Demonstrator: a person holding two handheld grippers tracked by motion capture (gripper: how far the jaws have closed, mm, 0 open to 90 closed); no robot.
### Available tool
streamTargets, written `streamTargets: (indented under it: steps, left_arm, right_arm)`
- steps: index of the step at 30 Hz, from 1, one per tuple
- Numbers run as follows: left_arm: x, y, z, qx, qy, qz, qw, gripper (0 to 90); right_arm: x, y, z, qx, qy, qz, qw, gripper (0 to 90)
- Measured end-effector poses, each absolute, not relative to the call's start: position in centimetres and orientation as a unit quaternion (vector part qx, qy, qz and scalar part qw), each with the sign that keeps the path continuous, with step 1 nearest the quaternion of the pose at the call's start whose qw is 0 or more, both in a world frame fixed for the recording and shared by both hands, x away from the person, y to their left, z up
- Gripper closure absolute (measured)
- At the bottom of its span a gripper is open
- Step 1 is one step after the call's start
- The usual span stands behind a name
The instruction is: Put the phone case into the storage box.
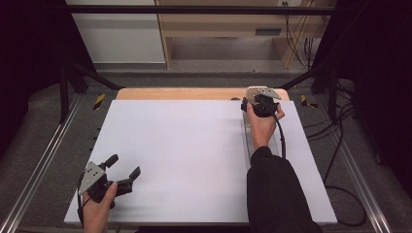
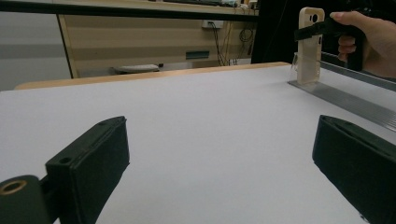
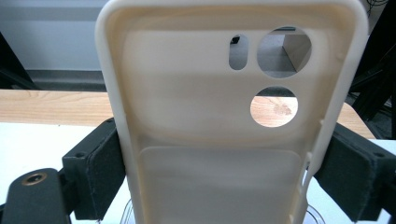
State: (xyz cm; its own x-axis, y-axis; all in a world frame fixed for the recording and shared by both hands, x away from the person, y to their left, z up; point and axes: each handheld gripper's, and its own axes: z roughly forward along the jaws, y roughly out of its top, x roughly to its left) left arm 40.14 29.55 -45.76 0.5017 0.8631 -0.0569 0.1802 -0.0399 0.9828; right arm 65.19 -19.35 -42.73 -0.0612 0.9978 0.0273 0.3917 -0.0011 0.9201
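Observation:
A cream phone case with round camera cut-outs stands upright between the black pads of my right gripper, which press on its two long edges. In the left gripper view the phone case is at the far right, its foot on a grey rail, with a hand behind it. From above, my right gripper sits at the sheet's far right end. My left gripper rests near the front left corner, jaws wide apart, and nothing lies between the left gripper's jaws.
A white sheet covers most of the wooden table. The rail runs front to back beside the right forearm. Black frame posts flank the table. Cables trail on the floor at right.

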Motion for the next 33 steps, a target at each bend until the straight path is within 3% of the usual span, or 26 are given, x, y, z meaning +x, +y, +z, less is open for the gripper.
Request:
streamTargets:
  steps: [33]
  left_arm:
    - [40.18, 29.31, -45.82, 0.658, 0.396, 0.298, 0.566, 3.7]
  right_arm:
    - [65.67, -19.31, -43.12, 0.579, 0.605, 0.417, 0.354, 10.8]
